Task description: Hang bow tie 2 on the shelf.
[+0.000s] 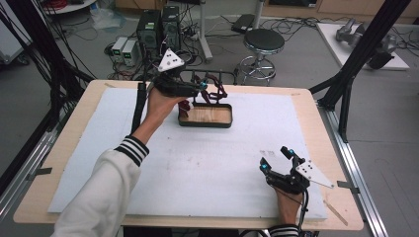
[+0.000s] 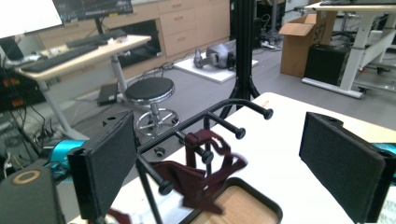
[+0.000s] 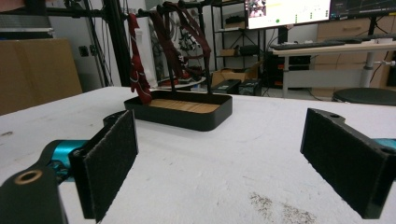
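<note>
Left gripper (image 2: 219, 163) jaws wide apart, empty (just above the tray (image 2: 261, 205)); dark red strap (image 2: 201, 172) hangs on rack (image 2: 219, 119) just ahead.

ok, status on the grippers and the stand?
Left gripper open, empty, at the rack. Dark red straps draped over its pegs, above the tray. Right gripper open, resting on the table. Nothing in the way.

Dark red scrunchies (image 2: 204, 161) hang draped over pegs of black rack (image 2: 219, 119), above its wood-lined tray (image 1: 205, 116) at table's far centre.
</note>
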